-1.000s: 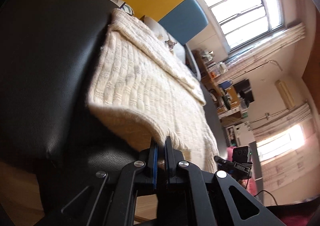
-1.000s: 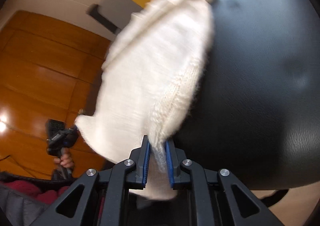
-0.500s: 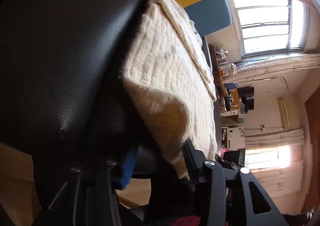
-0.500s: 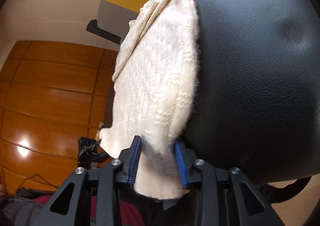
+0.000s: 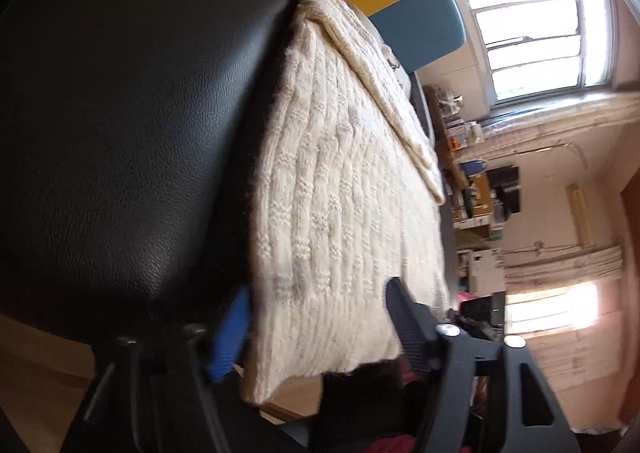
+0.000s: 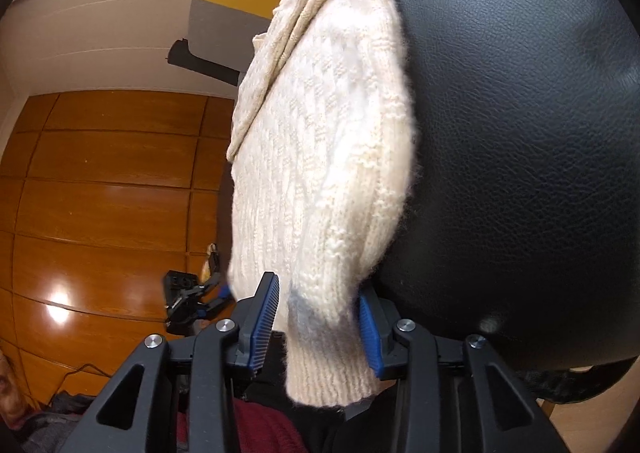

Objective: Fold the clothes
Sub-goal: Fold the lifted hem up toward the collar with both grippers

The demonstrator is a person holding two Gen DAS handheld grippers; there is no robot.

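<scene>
Right wrist: right claw (image 6: pixel 316 317) parted wide, gripping nothing, sweater (image 6: pixel 328 181) hem between pads, long axis straight ahead; left claw (image 5: pixel 316 329) likewise open astride it.

Cream knit sweater (image 5: pixel 344 189) — folded, flat on blk cushion (image 5: pixel 132 125).

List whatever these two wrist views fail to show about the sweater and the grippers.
- Sweater hem, left wrist view: its lower corner disappears behind the left gripper.
- Left gripper's blue pad: motion-blurred.
- Sweater cuff, right wrist view: hangs between the right gripper fingers, covering the gripper body behind it.
</scene>
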